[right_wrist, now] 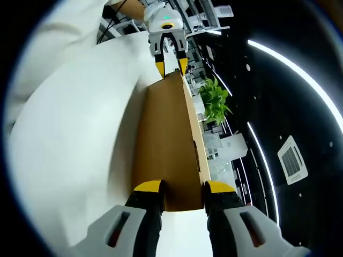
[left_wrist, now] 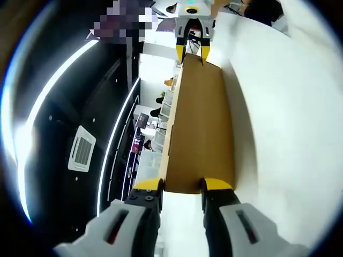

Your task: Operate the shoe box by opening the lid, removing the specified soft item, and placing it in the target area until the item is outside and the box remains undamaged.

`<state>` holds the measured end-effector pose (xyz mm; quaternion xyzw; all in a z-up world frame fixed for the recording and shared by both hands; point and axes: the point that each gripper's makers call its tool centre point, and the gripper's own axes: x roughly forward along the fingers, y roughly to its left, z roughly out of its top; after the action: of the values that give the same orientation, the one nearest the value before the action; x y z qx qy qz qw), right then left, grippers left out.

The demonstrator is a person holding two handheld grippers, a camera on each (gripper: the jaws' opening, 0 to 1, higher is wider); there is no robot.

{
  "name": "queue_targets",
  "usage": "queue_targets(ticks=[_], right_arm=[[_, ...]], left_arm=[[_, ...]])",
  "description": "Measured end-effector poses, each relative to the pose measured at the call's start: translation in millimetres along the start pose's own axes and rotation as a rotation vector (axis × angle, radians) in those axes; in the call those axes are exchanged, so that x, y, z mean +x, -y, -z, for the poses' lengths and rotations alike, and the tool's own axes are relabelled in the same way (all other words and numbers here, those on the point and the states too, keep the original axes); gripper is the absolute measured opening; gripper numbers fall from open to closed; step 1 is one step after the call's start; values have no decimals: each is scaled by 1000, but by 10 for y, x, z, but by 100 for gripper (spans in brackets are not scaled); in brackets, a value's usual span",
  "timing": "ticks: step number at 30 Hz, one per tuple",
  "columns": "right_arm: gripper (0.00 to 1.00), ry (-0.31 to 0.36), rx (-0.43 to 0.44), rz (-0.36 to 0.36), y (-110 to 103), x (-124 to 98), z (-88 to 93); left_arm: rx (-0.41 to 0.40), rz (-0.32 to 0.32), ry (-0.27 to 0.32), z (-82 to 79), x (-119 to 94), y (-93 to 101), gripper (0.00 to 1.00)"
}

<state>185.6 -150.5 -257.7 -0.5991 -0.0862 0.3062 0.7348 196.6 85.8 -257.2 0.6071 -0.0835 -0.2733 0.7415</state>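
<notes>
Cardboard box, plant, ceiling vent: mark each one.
Cardboard box (left_wrist: 201, 128), left gripper view, middle of its brown face.
Plant (right_wrist: 214, 101), right gripper view, its leaves.
Ceiling vent (left_wrist: 82, 150), left gripper view, the grille.

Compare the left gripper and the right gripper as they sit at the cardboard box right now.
The left gripper meets one end of the cardboard box; the right gripper meets the opposite end. In the left gripper view the white surface lies on the right; in the right gripper view, on the left. Both have yellow tips and straddle the box's edge, facing each other.
</notes>
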Motion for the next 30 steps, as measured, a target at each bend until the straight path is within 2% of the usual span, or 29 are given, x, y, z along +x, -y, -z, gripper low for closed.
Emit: queue_targets(ticks=[16,30], right_arm=[[29,12,8,-19,92,-25,-42],[30,39,7,15,204,-62,9]], left_arm=[[-26,20,17,-28,-33,-104,29],[-61,16,37,-55,-34,-205,29]])
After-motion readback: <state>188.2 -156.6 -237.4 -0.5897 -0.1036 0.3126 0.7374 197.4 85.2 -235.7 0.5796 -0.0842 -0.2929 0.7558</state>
